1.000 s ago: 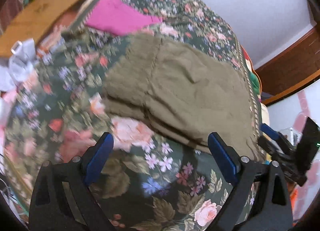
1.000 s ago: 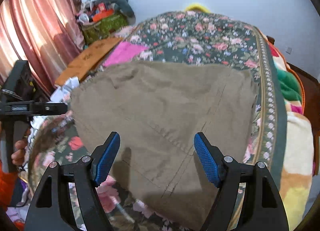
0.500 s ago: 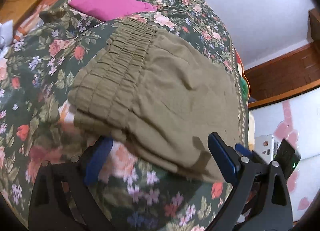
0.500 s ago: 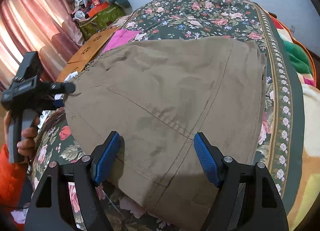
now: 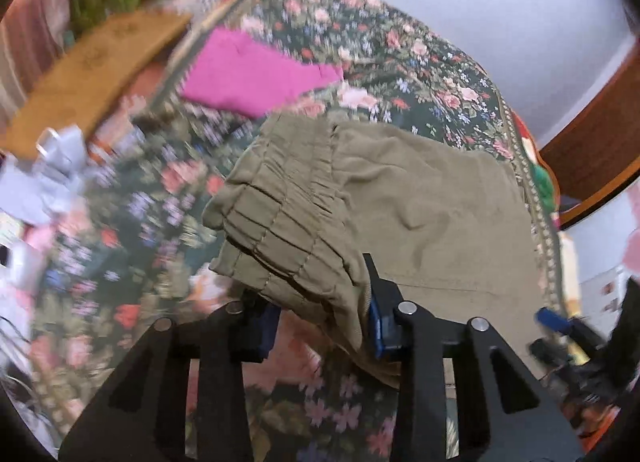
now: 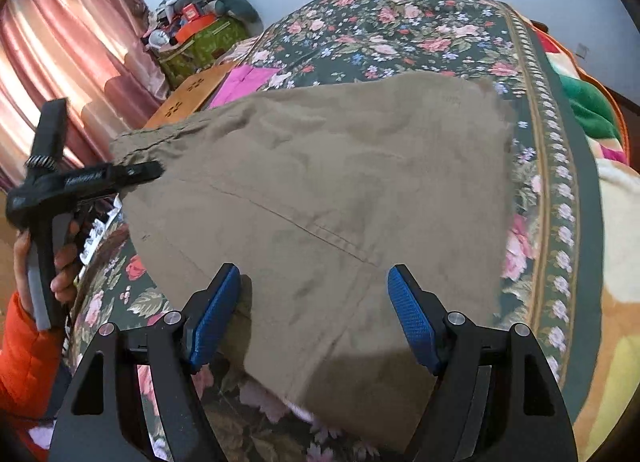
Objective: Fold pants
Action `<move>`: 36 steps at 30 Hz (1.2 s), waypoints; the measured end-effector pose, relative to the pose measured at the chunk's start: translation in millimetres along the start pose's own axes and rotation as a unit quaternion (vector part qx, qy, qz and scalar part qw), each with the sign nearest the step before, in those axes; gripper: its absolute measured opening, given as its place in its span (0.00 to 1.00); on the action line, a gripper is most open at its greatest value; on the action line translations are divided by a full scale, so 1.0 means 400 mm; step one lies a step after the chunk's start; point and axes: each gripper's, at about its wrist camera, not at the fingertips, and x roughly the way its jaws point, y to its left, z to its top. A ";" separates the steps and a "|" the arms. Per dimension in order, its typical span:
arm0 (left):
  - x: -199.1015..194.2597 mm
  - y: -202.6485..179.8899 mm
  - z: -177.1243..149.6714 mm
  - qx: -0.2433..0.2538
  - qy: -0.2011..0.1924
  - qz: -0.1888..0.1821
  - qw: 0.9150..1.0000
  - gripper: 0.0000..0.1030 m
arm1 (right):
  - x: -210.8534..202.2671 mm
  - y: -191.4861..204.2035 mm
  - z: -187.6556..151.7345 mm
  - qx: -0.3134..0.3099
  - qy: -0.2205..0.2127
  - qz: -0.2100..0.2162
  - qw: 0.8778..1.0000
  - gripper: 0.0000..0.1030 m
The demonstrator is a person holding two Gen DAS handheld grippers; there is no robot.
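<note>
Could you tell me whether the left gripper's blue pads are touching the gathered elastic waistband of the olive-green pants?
Touching. In the left wrist view, the left gripper, whose jaws have just been closing, pinches the pants' bunched waistband between its pads.

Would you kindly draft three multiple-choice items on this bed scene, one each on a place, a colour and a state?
1. Where does the flat magenta cloth lie relative to the olive-green folded pants?
A. On the floral bedspread beyond the waistband
B. On top of the pants
C. Under the right tool

2. What colour are the pads of the right tool?
A. Red
B. Blue
C. White

3. What is the left tool doing?
A. Hanging open above the pants
B. Gripping the magenta cloth
C. Pinching the gathered elastic waistband

Answers: 1 A, since the cloth lies on the floral bedspread past the waistband. 2 B, since both pads show blue. 3 C, since its jaws have just been closing and the waistband corner bunches between them.
</note>
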 end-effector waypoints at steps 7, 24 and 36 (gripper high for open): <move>-0.134 -0.027 -0.047 0.065 -0.077 0.096 0.990 0.32 | -0.069 -0.036 -0.051 0.019 -0.018 -0.021 0.999 0.71; -0.282 -0.312 -0.009 0.183 -0.168 0.053 0.967 0.23 | -0.068 -0.067 -0.105 0.034 -0.017 -0.020 0.999 0.71; -0.165 -0.466 0.001 0.188 -0.055 -0.078 0.978 0.21 | -0.073 -0.077 -0.113 0.040 -0.025 -0.006 0.999 0.71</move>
